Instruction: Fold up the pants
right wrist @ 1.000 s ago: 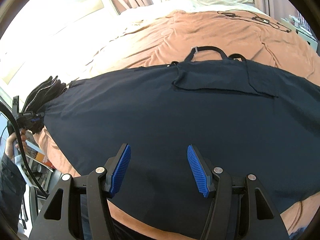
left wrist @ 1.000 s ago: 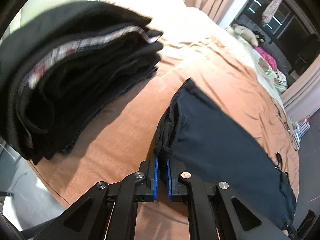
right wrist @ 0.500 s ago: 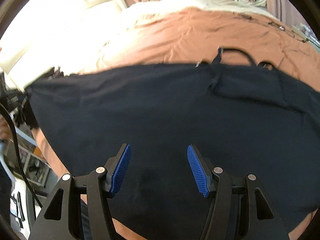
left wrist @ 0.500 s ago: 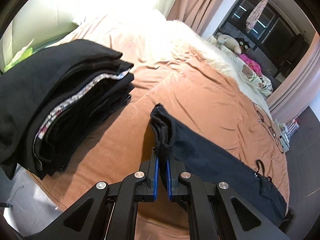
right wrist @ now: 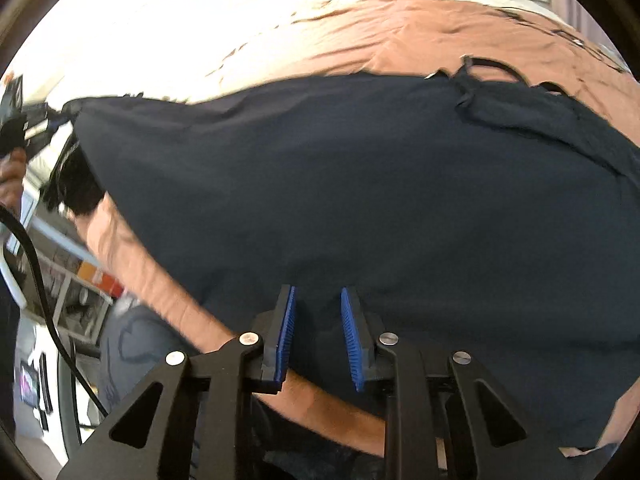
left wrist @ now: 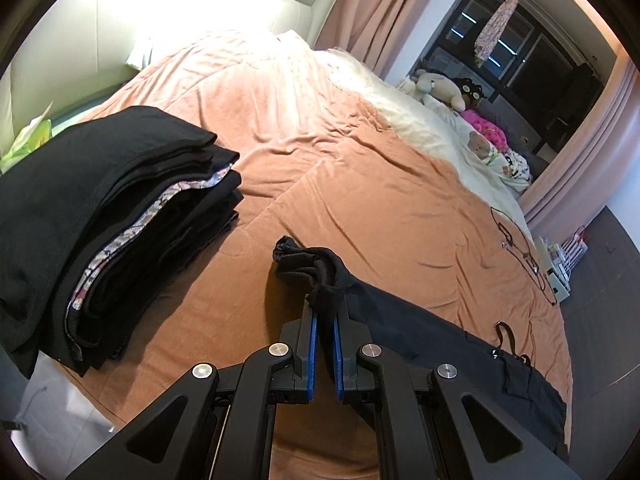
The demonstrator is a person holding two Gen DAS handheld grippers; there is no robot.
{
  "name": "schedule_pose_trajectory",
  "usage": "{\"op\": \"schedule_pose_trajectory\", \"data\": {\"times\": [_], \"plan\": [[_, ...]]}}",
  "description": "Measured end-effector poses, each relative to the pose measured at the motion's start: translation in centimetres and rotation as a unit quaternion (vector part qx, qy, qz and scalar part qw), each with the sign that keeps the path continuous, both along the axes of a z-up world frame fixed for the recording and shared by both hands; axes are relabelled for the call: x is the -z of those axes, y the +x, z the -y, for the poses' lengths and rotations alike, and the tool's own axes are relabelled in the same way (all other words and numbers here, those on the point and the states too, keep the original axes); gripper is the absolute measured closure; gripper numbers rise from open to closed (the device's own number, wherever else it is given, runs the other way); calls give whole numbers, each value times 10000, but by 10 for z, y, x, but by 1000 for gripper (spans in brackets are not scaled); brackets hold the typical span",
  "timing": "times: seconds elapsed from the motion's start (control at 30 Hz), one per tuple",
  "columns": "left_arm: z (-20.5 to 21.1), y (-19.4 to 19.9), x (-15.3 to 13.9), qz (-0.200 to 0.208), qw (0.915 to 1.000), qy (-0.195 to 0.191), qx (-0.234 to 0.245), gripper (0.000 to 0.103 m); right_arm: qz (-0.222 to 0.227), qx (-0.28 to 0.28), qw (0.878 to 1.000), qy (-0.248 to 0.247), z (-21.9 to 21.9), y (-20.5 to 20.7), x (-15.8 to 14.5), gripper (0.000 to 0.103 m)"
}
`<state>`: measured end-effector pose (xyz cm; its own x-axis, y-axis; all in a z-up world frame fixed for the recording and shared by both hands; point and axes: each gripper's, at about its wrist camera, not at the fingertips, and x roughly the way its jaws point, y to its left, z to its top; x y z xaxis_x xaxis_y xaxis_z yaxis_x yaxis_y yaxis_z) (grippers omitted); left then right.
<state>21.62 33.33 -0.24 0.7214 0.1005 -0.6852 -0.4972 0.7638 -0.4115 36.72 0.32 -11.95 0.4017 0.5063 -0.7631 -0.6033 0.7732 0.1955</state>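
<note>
Since the earlier frame, right gripper (right wrist: pixel 316 336) jaws are narrowed over the pants (right wrist: pixel 360 184) on the bed (left wrist: pixel 360 168); left gripper (left wrist: pixel 324 344) is clamped on bunched hem. Cloth is judged soft, light; edges are best gripped.

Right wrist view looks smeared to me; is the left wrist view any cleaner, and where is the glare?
Right wrist view: motion blur at the left edge, the bedspread overexposed at upper left, the pants fairly clear. Left wrist view: sharp, glare only on the headboard, fisheye bending at the rim.
</note>
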Motion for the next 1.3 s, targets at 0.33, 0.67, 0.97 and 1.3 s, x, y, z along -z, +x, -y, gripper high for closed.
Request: {"op": "schedule_pose_trajectory", "data": {"times": [0.33, 0.67, 0.97, 1.3], "plan": [[4, 2, -10, 163, 9998, -73, -5, 96, -347, 397, 9985, -153, 1, 60, 0, 82], [1, 4, -12, 213, 9995, -209, -34, 96, -465, 718, 9961, -233, -16, 130, -5, 82], [-1, 2, -10, 189, 9994, -258, -101, 96, -606, 828, 9945, -232, -28, 185, -6, 82], [-3, -1, -7, 172, 9993, -311, -153, 96, -550, 952, 9935, -298, -43, 217, -1, 94]]}}
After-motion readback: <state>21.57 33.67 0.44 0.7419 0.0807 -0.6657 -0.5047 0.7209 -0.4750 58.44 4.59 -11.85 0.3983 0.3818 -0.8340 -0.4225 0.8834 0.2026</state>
